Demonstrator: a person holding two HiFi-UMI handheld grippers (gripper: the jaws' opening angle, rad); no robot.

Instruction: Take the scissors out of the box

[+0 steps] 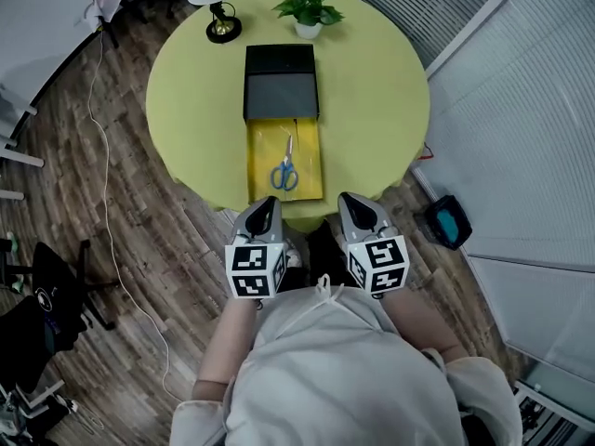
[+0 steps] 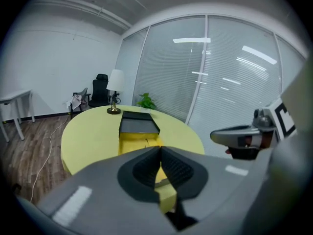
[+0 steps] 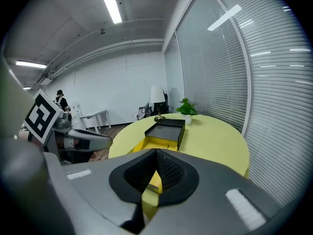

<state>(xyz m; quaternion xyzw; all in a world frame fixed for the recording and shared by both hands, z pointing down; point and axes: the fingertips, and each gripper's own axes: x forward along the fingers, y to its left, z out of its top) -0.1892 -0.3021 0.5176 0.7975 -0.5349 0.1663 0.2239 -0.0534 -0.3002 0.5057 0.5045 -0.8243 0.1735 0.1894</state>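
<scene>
White-clad shoulders point(image 1: 344, 379) of the person fill the foreground. Just ahead, the grey left gripper point(image 1: 268, 203) and grey right gripper point(image 1: 351, 200) hang side by side at the near edge of the round yellow table point(image 1: 372, 91). Each has its fingers pressed together on nothing. Beyond the left fingertips, apart from them, the blue-handled steel scissors point(image 1: 284, 170) lie flat in the yellow pulled-out tray point(image 1: 260, 156) of the black rectangular box point(image 1: 280, 82). Their long axis runs away from the fingers, handles nearest, blade tips toward the black box.
</scene>
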